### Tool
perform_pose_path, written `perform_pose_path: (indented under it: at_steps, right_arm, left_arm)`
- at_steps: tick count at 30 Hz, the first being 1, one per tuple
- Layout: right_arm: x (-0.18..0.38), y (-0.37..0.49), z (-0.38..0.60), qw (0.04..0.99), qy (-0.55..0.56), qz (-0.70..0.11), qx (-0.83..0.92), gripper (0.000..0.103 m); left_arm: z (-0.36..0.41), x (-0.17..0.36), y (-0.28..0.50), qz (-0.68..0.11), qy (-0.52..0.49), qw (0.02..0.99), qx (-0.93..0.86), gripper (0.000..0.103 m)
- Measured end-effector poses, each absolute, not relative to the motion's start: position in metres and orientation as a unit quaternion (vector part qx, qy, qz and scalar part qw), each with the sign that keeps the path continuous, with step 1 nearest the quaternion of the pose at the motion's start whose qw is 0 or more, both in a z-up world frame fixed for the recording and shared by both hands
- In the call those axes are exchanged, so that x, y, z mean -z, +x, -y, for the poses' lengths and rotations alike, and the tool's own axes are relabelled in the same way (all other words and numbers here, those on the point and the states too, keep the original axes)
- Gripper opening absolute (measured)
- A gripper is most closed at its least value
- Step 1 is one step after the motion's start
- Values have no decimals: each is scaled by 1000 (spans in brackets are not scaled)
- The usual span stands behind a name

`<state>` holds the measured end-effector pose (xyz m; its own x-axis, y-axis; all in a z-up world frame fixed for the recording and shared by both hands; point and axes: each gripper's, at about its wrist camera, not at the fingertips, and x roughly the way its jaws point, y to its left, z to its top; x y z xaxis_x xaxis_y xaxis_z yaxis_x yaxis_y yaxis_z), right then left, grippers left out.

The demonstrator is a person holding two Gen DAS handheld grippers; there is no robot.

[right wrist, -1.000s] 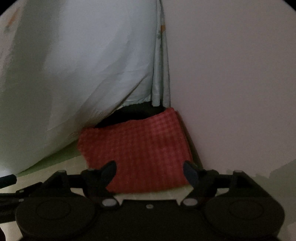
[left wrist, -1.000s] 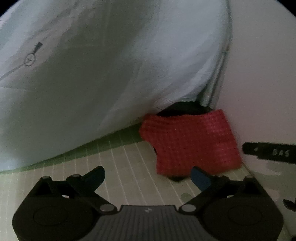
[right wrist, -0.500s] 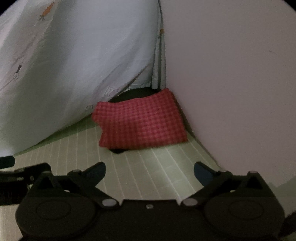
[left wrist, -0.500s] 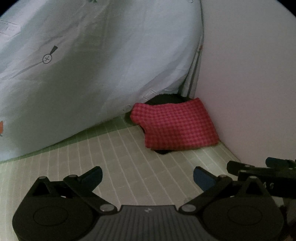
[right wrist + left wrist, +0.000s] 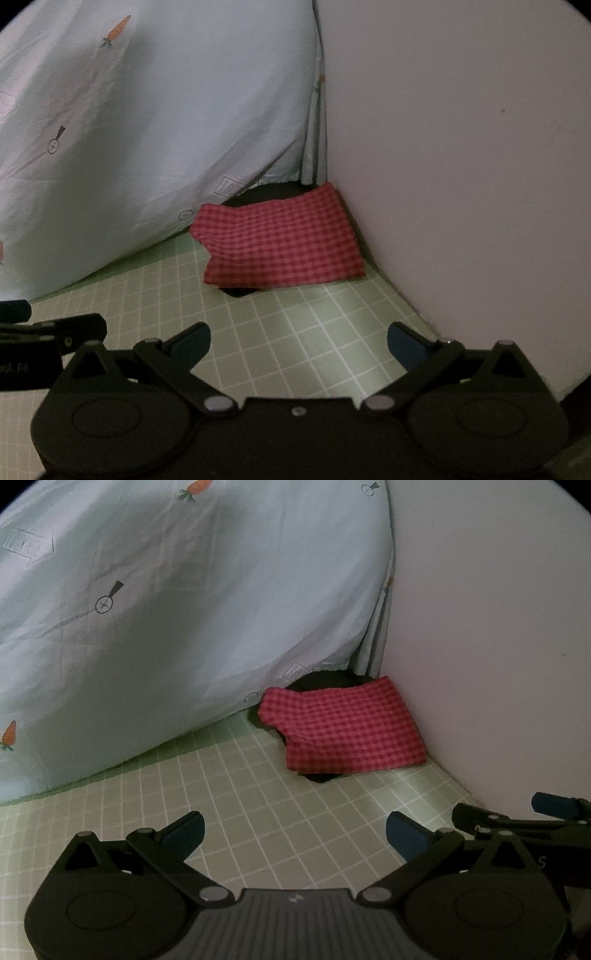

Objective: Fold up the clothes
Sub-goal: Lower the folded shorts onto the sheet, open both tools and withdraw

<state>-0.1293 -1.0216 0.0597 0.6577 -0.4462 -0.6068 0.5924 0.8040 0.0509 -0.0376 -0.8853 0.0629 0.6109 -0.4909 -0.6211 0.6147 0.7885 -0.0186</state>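
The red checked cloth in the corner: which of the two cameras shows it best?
The right wrist view: the red checked cloth lies near the middle, straight ahead of the open right gripper. The left wrist view shows the whole cloth too, but off to the right.

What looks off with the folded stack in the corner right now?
The red checked cloth lies folded on a dark garment, but not squarely: dark fabric pokes out under its front edge and behind it. Its left edge is notched rather than straight. The pale carrot-print sheet hangs beside the stack.
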Motion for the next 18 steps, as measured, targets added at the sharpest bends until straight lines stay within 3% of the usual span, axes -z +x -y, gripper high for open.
perform_pose_path:
  at_steps: [18]
  right_arm:
    - [-63,-134,1020,900,123,-295,295,103]
  left_arm:
    - [887,-63,-36,-317,102,890,310,103]
